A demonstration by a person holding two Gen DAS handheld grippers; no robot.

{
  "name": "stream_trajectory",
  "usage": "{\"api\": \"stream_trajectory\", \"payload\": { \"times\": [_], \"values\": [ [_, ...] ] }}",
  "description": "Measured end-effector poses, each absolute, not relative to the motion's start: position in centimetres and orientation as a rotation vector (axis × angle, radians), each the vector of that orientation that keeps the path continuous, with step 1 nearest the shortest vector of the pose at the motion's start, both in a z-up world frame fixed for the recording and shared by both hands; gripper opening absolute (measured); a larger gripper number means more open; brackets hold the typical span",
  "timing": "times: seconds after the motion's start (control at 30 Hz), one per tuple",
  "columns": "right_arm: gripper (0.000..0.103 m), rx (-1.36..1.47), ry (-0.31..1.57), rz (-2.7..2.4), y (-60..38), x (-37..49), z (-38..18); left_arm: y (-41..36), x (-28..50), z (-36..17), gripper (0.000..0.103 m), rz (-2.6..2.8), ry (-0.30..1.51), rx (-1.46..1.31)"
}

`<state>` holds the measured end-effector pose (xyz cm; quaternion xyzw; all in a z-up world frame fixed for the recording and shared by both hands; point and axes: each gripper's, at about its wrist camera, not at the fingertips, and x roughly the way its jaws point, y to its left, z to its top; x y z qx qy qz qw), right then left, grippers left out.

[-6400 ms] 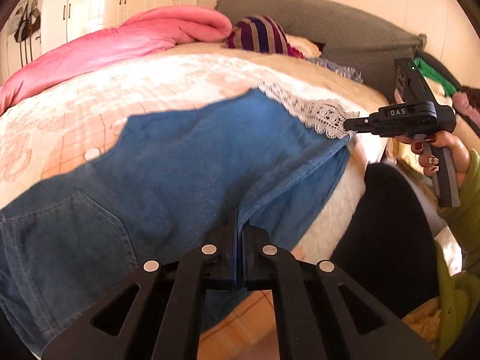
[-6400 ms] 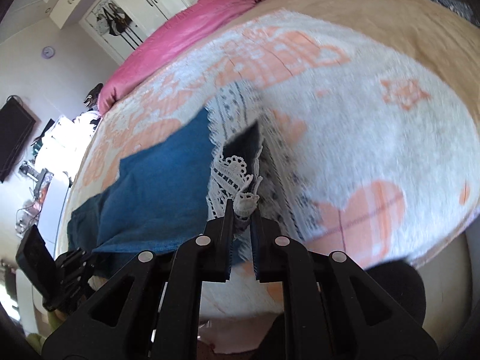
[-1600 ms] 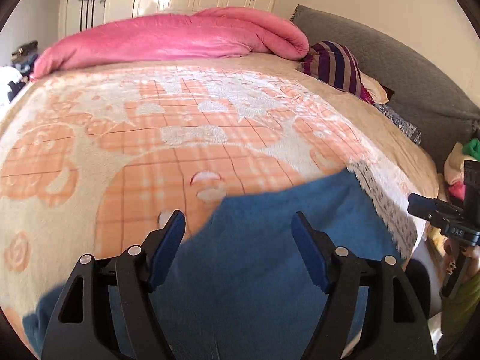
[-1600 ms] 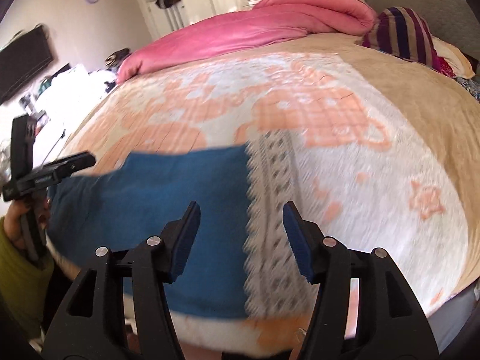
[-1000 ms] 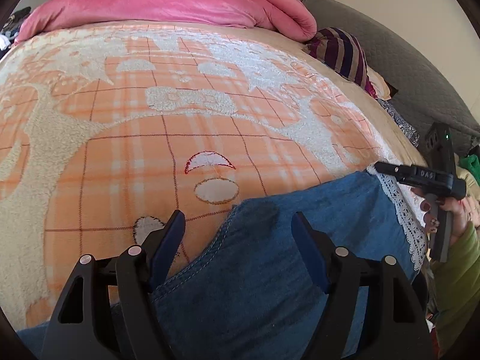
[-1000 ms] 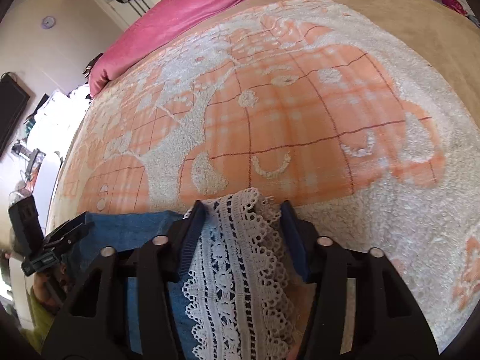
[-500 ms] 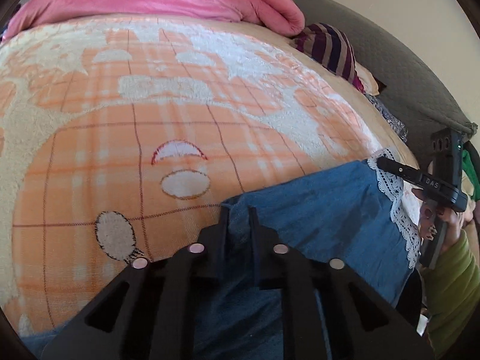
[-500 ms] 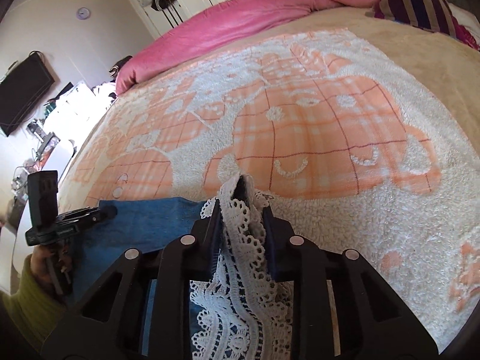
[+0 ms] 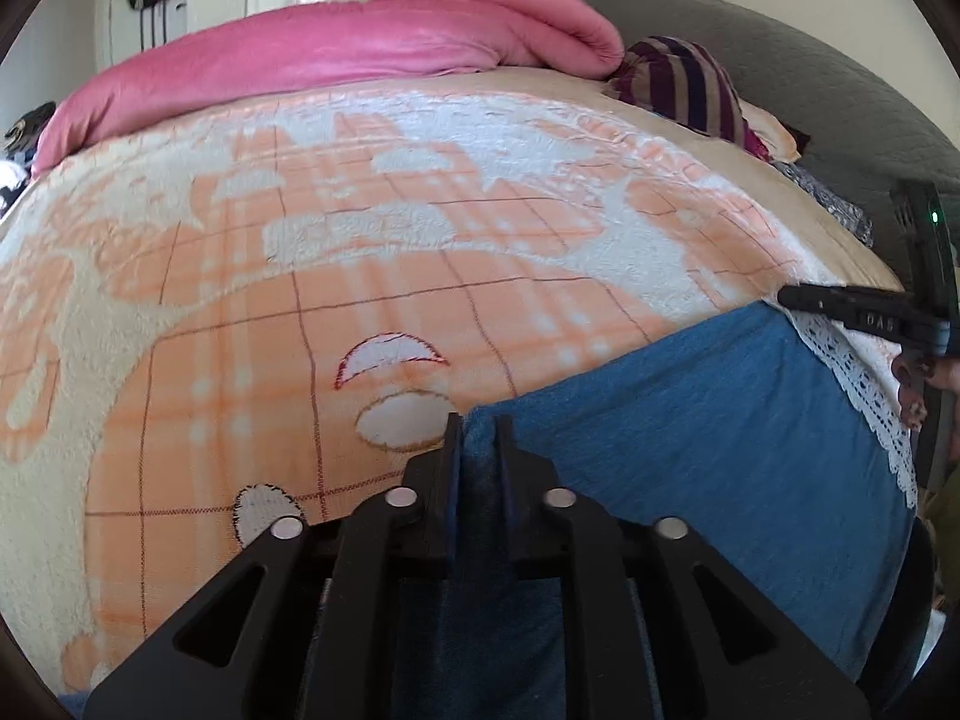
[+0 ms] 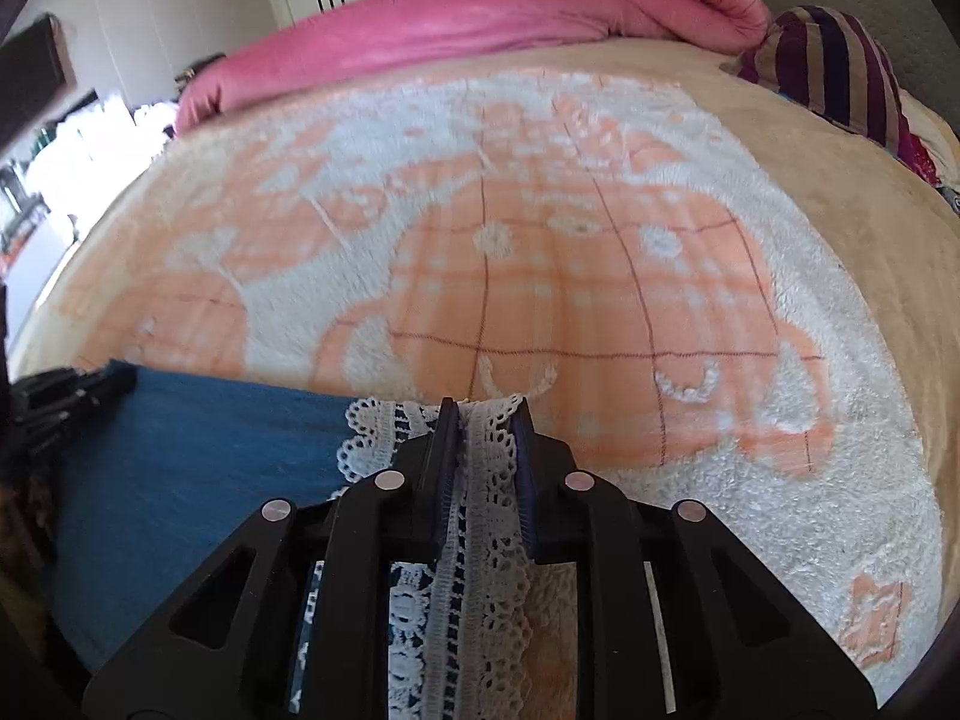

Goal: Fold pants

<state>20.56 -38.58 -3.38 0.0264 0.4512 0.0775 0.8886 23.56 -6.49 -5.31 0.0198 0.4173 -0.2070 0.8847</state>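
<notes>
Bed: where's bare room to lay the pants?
Free: orange-and-white blanket between the jeans and pink duvet. Crowded: near edge, with jeans and lace hem; striped pillow corner.

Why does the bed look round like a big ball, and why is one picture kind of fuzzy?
Both wrist views use fisheye lenses, so the flat blanket bulges and dark corners ring the pictures. The right wrist view is smeared by motion blur, especially the blanket pattern and the pink duvet; the lace hem between the fingers is sharper. The left wrist view is crisper, with sunlight stripes on the blanket.
</notes>
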Motion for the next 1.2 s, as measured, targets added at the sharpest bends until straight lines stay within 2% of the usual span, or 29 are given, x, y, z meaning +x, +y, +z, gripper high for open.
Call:
{"api": "stream_trajectory", "payload": {
  "times": [0.03, 0.1, 0.23, 0.37, 0.57, 0.63, 0.83, 0.87, 1.03, 1.07, 1.1, 1.2],
  "values": [
    [0.019, 0.052, 0.935, 0.155, -38.6, 20.5, -3.3, -6.1, 23.7, -5.4, 0.017, -0.437, 0.876, 0.022],
    [0.042, 0.086, 0.916, 0.130, -39.5, 20.0, -2.6, -5.4, 24.0, -5.5, 0.019, -0.450, 0.887, -0.029],
    [0.045, 0.192, 0.844, 0.114, -42.0, 16.6, -0.7, -4.2, 23.6, -4.6, 0.035, -0.438, 0.867, -0.087],
    [0.049, 0.321, 0.814, 0.148, -43.8, 10.7, -0.3, -3.4, 22.2, -3.1, 0.041, -0.450, 0.845, -0.110],
    [0.049, 0.467, 0.854, 0.191, -44.3, 4.2, -2.0, -1.8, 17.6, -1.5, 0.042, -0.475, 0.829, -0.111],
    [0.049, 0.474, 0.865, 0.199, -44.1, 3.4, -2.2, -1.6, 16.0, -1.2, 0.055, -0.480, 0.821, -0.101],
    [0.047, 0.462, 0.913, 0.203, -43.1, 3.1, -3.5, -1.0, 11.3, -2.5, 0.055, -0.432, 0.830, -0.037],
    [0.042, 0.452, 0.916, 0.212, -42.8, 3.0, -3.6, -0.6, 10.7, -2.9, 0.055, -0.415, 0.837, -0.038],
    [0.039, 0.301, 0.945, 0.205, -39.9, 2.4, -3.9, 0.7, 9.8, -5.1, 0.056, -0.358, 0.866, -0.031],
    [0.033, 0.275, 0.951, 0.194, -39.6, 2.4, -3.9, 0.6, 9.8, -5.3, 0.056, -0.356, 0.864, -0.020],
    [0.023, 0.262, 0.957, 0.195, -39.4, 2.4, -3.8, 0.6, 9.9, -5.3, 0.056, -0.352, 0.864, -0.011],
    [0.018, 0.160, 0.960, 0.178, -38.6, 1.9, -2.8, 0.7, 9.9, -5.3, 0.056, -0.355, 0.861, -0.012]
  ]
}}
